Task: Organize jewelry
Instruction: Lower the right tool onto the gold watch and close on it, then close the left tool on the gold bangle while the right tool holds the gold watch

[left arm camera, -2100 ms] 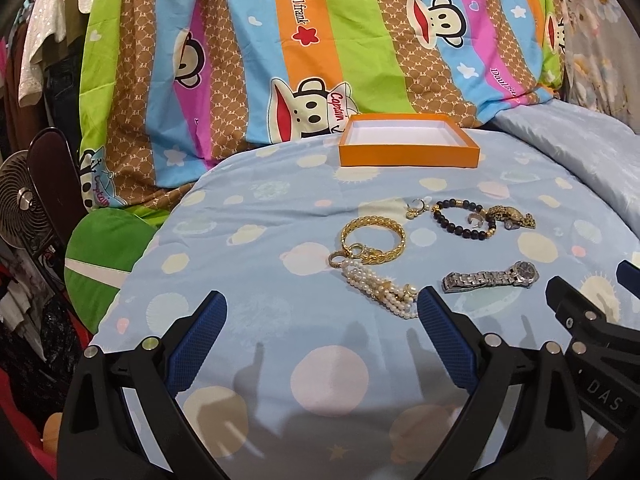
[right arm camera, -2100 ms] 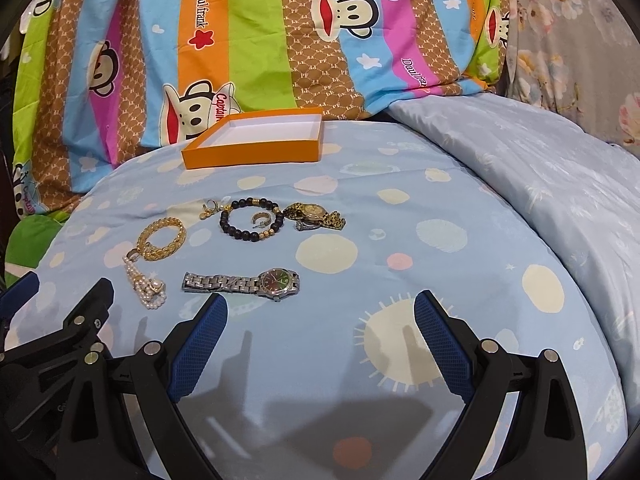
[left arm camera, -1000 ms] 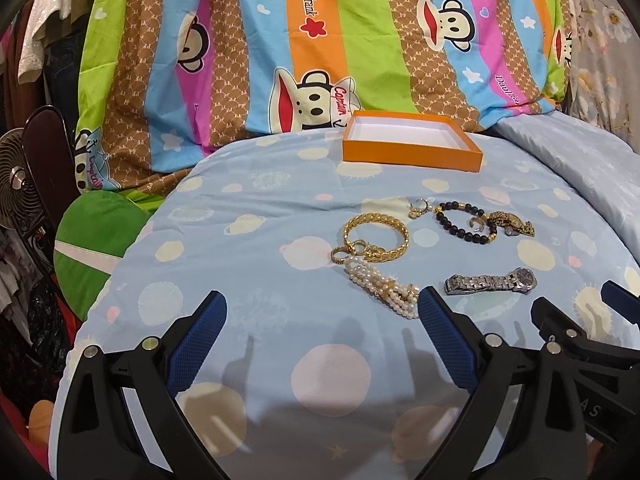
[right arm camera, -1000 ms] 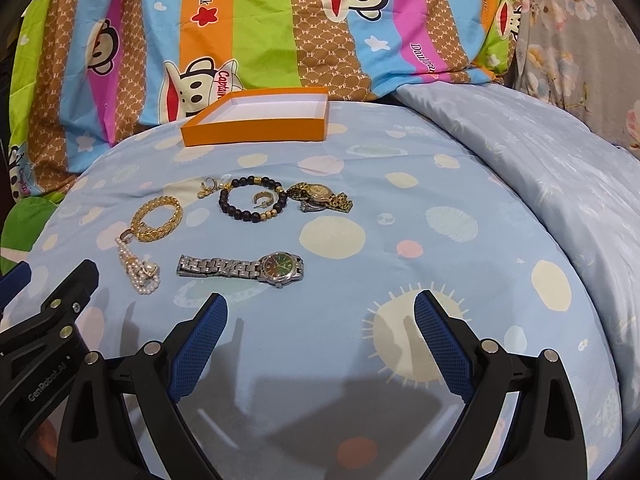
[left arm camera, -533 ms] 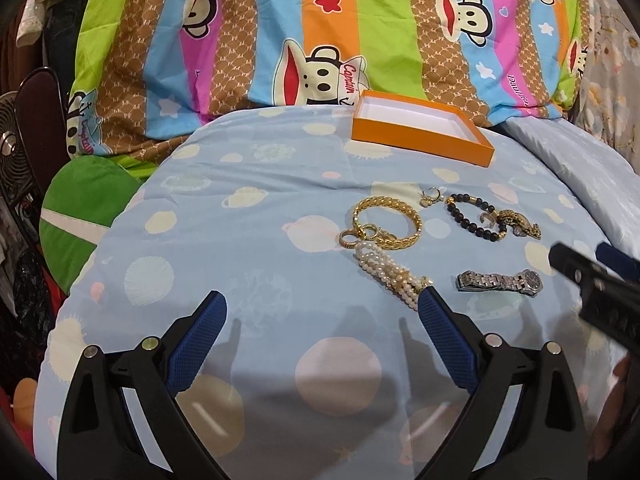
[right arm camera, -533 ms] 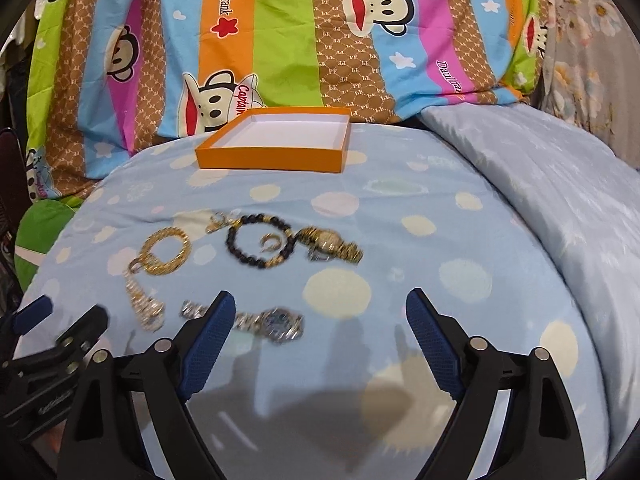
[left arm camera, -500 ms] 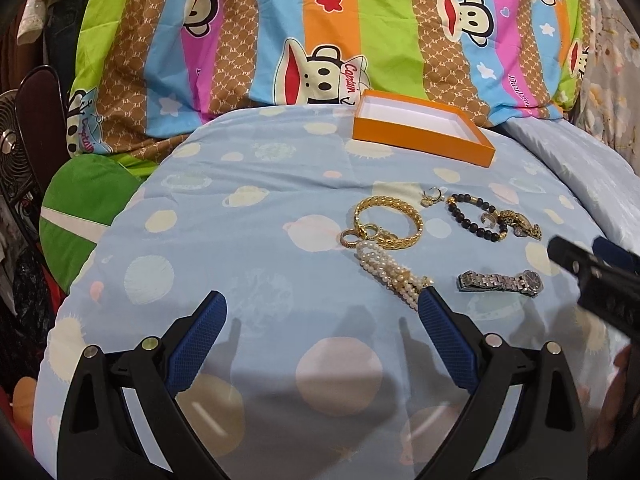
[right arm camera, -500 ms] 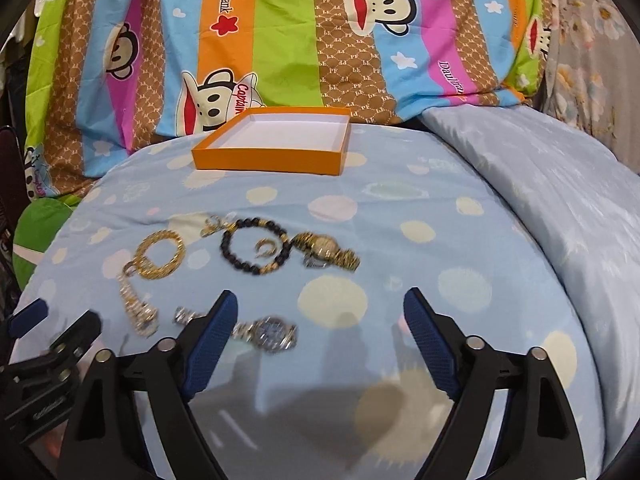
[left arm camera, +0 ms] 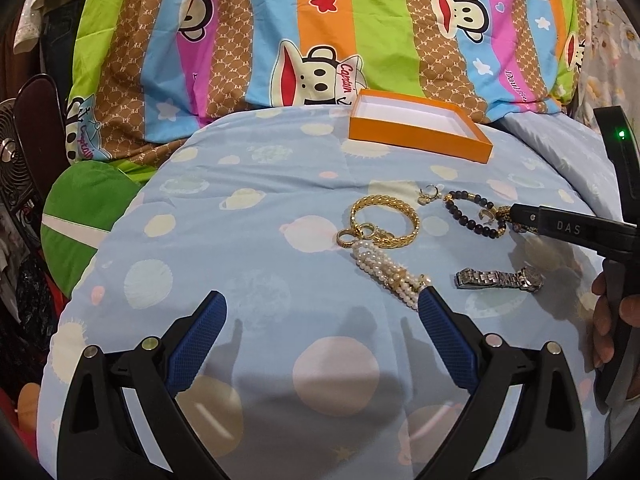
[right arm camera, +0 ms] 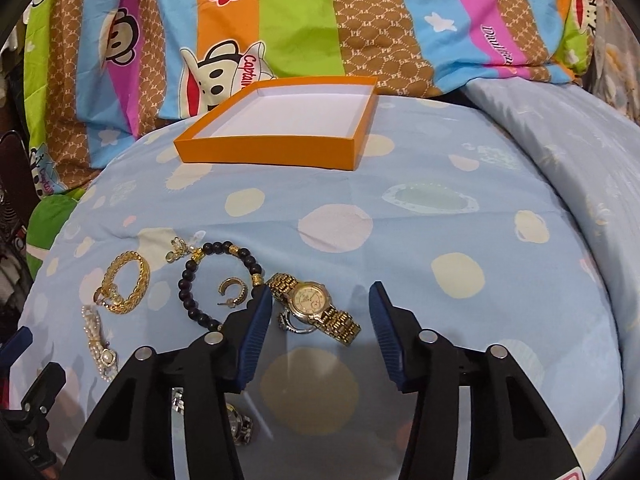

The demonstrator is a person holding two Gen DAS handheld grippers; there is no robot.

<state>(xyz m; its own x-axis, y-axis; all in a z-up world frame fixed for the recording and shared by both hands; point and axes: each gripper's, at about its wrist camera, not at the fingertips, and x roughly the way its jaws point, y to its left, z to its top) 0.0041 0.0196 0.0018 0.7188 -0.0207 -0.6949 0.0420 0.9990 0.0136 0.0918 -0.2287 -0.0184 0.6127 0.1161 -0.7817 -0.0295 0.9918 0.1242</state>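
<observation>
Jewelry all sits loose on the blue spotted bed cover point(left arm camera: 248, 240) and nothing is in the orange box point(right arm camera: 280, 152) yet, so I read the job as barely begun. Working left to right in my right wrist view: the pearl strand point(right arm camera: 98, 340) at the far left, the gold chain bracelet point(right arm camera: 124, 282) just above it, a small cluster of earrings point(right arm camera: 180, 250), then the dark bead bracelet point(right arm camera: 220, 280) with a gold hoop earring point(right arm camera: 232, 290) lying inside its loop. Next comes the gold watch point(right arm camera: 314, 306), and that is where my right tool point(right arm camera: 316, 300) is, jaws half-narrowed and just closing in, straddling the watch with the pads not yet pressing on it. The silver watch point(left arm camera: 500, 279) lies nearer me, apart from the rest. My left tool point(left arm camera: 320, 332) hangs wide, nothing in it, over bare cover. Every piece is left to move to the box, which stands well beyond them.
</observation>
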